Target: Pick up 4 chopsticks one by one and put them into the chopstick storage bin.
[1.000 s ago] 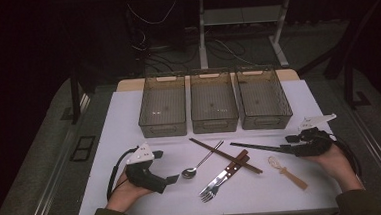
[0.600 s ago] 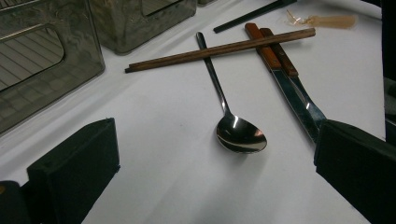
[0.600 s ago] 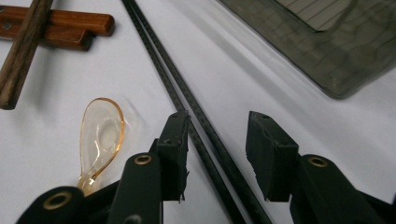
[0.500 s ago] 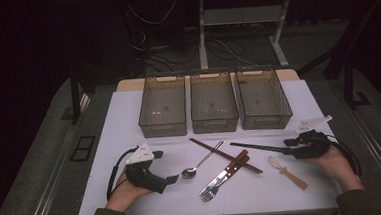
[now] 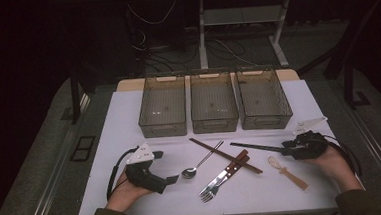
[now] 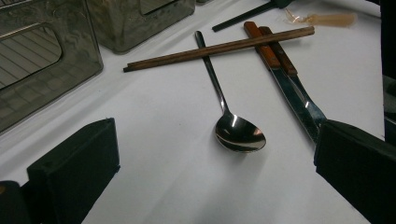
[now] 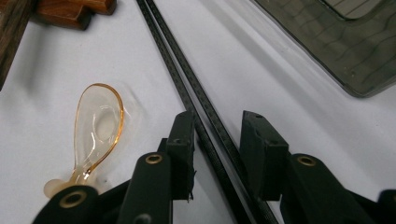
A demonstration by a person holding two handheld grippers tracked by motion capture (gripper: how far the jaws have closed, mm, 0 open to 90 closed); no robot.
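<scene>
Black chopsticks (image 7: 196, 100) lie on the white table (image 5: 129, 121) before the right-hand bin (image 5: 262, 97), between the right gripper (image 7: 217, 140) jaws, which have just been closing; pads not yet pressing. Left gripper (image 5: 173, 179) rests spread wide near the metal spoon (image 6: 236, 133), grasping nothing

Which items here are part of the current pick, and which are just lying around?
In hand:
- black chopsticks, between the right gripper's closing jaws, not yet pinched

Lying about:
- amber spoon
- metal spoon
- brown chopsticks
- wood-handled knife and fork
- three bins
- left gripper, open
</scene>
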